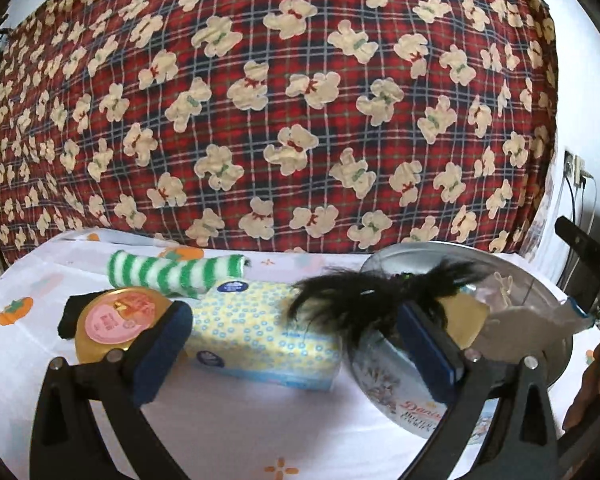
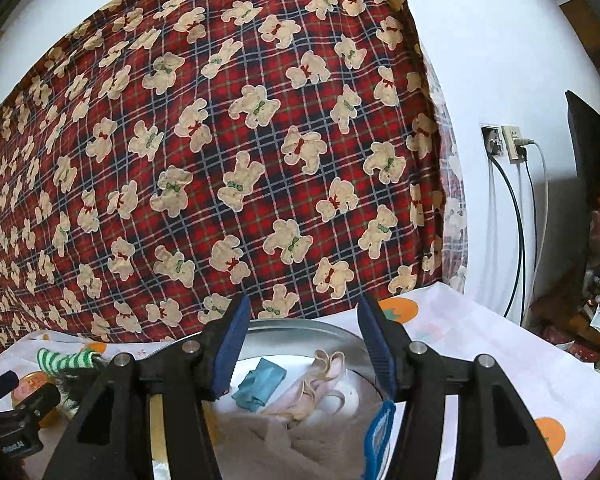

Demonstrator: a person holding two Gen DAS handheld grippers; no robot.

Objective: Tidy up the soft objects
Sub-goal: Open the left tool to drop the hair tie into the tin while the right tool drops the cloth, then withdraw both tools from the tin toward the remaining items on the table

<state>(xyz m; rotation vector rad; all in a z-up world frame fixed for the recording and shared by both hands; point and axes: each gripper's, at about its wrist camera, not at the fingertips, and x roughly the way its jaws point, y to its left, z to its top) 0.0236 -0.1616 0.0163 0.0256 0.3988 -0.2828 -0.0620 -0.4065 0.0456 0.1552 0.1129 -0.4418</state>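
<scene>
In the left wrist view my left gripper (image 1: 296,340) is open over the white cloth, its jaws wide apart with nothing between the pads. A black furry item (image 1: 364,296) lies on the rim of a round metal tin (image 1: 400,384), by my right finger. A pale yellow dotted tissue pack (image 1: 260,340) lies between the fingers, further off. A green-white striped sock (image 1: 172,272) lies behind it. In the right wrist view my right gripper (image 2: 300,348) is open above the tin (image 2: 300,326), which holds a beige towel (image 2: 284,444), a teal cloth (image 2: 260,384) and a pink item (image 2: 320,380).
A gold round lid with a pink label (image 1: 116,320) lies left of the tissue pack, on something black. A red plaid bear-print blanket (image 1: 284,100) rises behind the table. Wall sockets with cables (image 2: 508,144) are at the right.
</scene>
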